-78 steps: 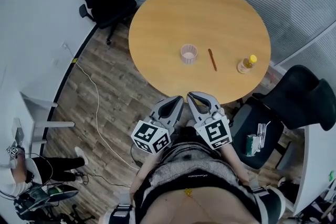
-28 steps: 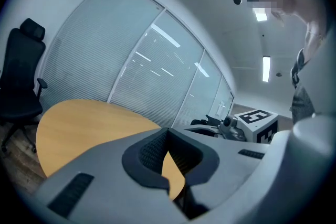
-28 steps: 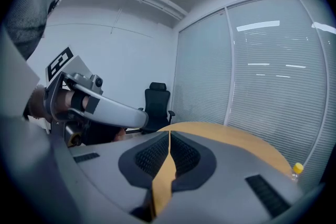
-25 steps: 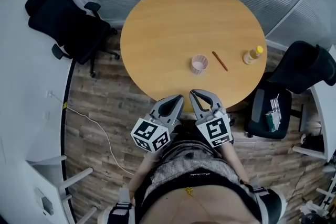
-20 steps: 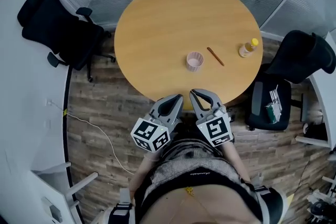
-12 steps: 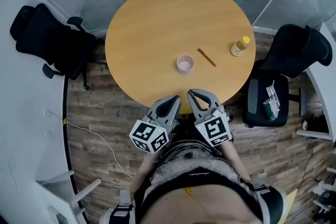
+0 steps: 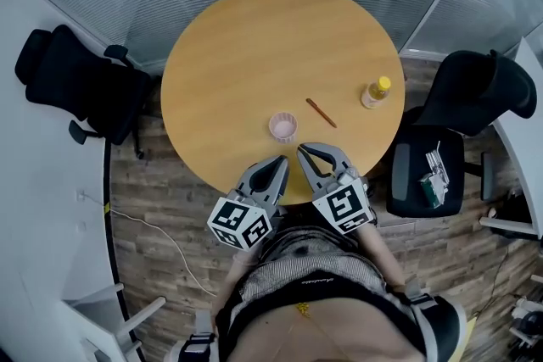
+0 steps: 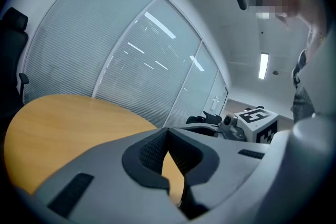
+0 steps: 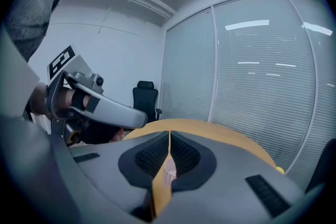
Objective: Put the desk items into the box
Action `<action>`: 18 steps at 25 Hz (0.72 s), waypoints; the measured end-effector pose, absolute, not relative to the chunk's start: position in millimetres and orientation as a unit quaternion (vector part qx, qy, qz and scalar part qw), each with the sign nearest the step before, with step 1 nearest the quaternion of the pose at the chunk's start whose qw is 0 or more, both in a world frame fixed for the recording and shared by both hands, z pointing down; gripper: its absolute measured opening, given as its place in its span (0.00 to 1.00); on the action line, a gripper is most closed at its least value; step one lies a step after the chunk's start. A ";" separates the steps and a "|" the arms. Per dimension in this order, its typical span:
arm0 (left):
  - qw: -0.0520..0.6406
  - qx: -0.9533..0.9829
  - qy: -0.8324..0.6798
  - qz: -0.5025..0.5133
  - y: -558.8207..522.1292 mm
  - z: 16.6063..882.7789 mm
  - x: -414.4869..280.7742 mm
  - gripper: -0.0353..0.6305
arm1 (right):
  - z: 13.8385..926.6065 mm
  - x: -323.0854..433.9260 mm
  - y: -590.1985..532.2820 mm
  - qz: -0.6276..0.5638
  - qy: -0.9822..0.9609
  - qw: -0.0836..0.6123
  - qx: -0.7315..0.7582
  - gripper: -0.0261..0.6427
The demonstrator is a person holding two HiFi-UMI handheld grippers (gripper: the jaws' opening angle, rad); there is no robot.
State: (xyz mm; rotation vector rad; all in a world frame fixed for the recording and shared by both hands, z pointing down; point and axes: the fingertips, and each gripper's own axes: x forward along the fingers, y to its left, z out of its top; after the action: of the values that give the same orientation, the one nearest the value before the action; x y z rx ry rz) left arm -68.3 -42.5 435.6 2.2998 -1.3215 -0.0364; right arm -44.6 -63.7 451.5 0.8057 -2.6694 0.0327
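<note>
Nothing is boxed yet: cup (image 7: 282,127), brown stick (image 7: 321,113) and bottle (image 7: 374,92) sit on the counter (image 7: 254,47), with left gripper (image 7: 278,163) and right gripper (image 7: 305,153) jaws clenched, empty.

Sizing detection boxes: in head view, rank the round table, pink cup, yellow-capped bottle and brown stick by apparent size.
1. round table
2. pink cup and yellow-capped bottle: too alike to rank
3. brown stick: as long as those, far thinner

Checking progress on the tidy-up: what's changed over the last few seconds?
The person stepped up to the table: the left hand-held gripper and right hand-held gripper now reach its near edge, just short of the pink cup. Nothing was grasped. Both stay shut and empty; cup, pencil and bottle lie as before.
</note>
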 end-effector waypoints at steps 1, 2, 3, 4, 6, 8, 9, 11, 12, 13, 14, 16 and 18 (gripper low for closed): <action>0.242 0.841 -0.485 -0.012 -48.0 434.6 -66.1 0.08 | 449.7 -42.7 -69.8 0.010 -0.943 0.174 0.283 0.07; 0.242 0.840 -0.486 -0.012 -52.9 434.3 -63.5 0.08 | 448.3 -40.4 -75.2 0.010 -0.944 0.172 0.281 0.07; 0.244 0.838 -0.488 -0.012 -57.1 434.4 -60.5 0.08 | 447.4 -37.9 -80.0 0.009 -0.945 0.171 0.278 0.07; 0.244 0.836 -0.490 -0.011 -60.8 434.6 -57.7 0.08 | 446.9 -35.7 -84.4 0.009 -0.946 0.170 0.274 0.07; 0.239 0.833 -0.498 -0.003 -67.7 435.5 -53.2 0.08 | 446.5 -32.9 -92.6 0.008 -0.949 0.170 0.267 0.07; 0.232 0.830 -0.507 0.006 -74.8 437.1 -50.3 0.08 | 446.9 -31.6 -100.4 0.007 -0.951 0.171 0.259 0.07; 0.231 0.828 -0.511 0.008 -78.2 437.9 -49.3 0.08 | 447.3 -31.0 -103.7 0.006 -0.952 0.171 0.255 0.07; 0.230 0.825 -0.516 0.012 -84.8 439.8 -48.2 0.08 | 448.3 -30.1 -109.4 0.005 -0.954 0.172 0.248 0.07; 0.228 0.824 -0.519 0.016 -88.0 440.6 -47.9 0.08 | 448.8 -29.5 -112.1 0.005 -0.954 0.172 0.245 0.07; 0.225 0.823 -0.522 0.020 -91.2 441.3 -47.6 0.08 | 449.6 -28.6 -114.5 0.005 -0.955 0.173 0.242 0.07; 0.225 0.821 -0.524 0.022 -94.1 441.9 -47.0 0.08 | 450.6 -27.4 -116.9 0.005 -0.955 0.174 0.240 0.07; 0.230 0.818 -0.527 0.019 -99.2 443.8 -45.3 0.08 | 453.3 -24.3 -121.2 0.008 -0.956 0.176 0.236 0.07; 0.235 0.813 -0.532 0.020 -103.0 447.3 -43.9 0.08 | 456.7 -22.0 -124.8 0.011 -0.957 0.178 0.231 0.07</action>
State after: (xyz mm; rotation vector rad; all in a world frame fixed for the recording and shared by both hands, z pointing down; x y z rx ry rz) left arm -43.9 -103.0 447.3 2.2305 -1.4596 0.0557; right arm -22.0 -124.8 456.7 0.6523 -2.7060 0.0319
